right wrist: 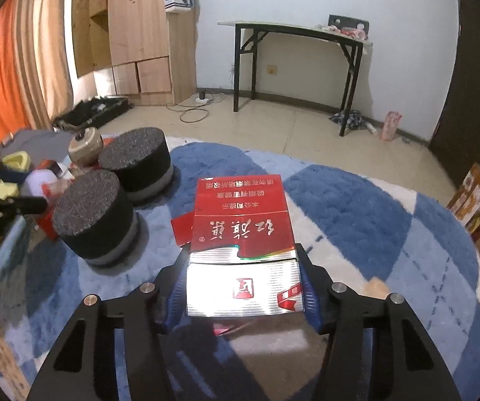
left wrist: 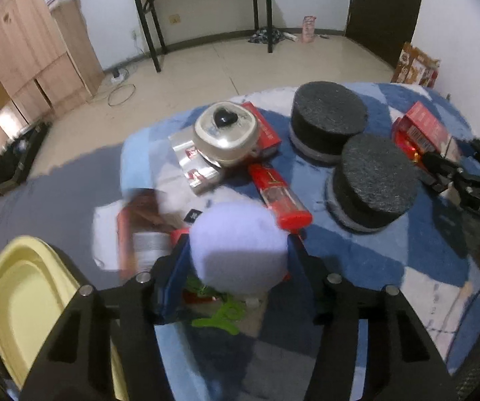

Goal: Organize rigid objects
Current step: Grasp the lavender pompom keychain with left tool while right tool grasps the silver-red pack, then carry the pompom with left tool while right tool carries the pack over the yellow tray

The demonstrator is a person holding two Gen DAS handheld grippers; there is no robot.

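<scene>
My left gripper [left wrist: 238, 260] is shut on a pale white rounded object [left wrist: 240, 247], held above the blue patterned cloth; it also shows in the right wrist view [right wrist: 41, 180]. My right gripper [right wrist: 243, 277] is shut on a red and silver cigarette box [right wrist: 241, 234], held just above the cloth. That box and the right gripper show at the far right of the left wrist view [left wrist: 424, 130]. Two black foam-topped cylinders [left wrist: 328, 120] [left wrist: 373, 180] stand on the cloth. A round lidded jar [left wrist: 225, 133], a long red box [left wrist: 278, 193] and a silver pack [left wrist: 195, 163] lie behind the left gripper.
A yellow tray [left wrist: 22, 300] lies at the lower left of the left wrist view. A brown bottle [left wrist: 141, 227] and green plastic bits [left wrist: 220, 314] lie under the left gripper. Beyond the table are floor, a black folding desk [right wrist: 300, 53] and wooden cabinets [right wrist: 146, 33].
</scene>
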